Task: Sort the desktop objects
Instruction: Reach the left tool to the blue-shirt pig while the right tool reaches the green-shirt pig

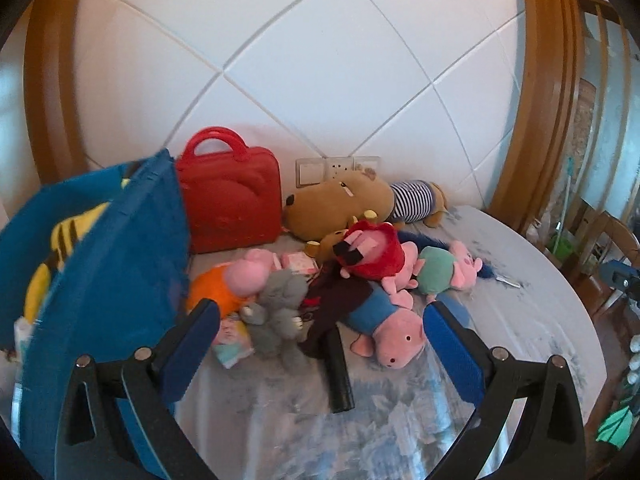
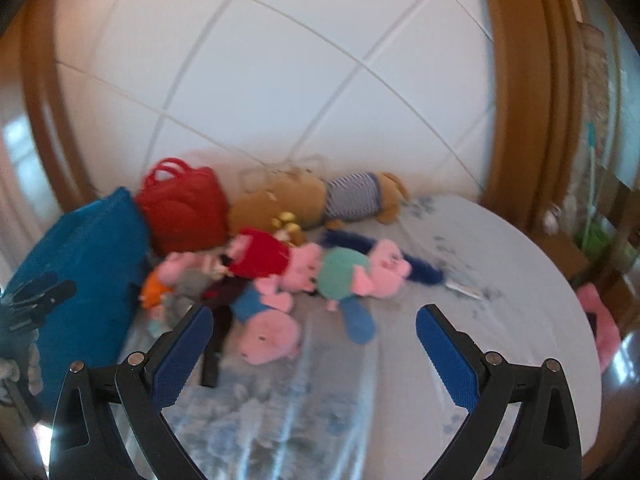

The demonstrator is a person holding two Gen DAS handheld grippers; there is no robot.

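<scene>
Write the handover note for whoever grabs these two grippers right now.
Left gripper: open, empty, above the toy pile.
Right gripper: open, empty, above the round table's patterned cloth.
Blue fabric bag at left, a yellow-and-black striped item showing inside.
On the table: red plastic handled case, big brown plush dog in striped shirt, pink pig plush in blue, grey plush, black cylinder, other soft toys.
Done: possibly one item bagged.
Left: nearly everything.
</scene>
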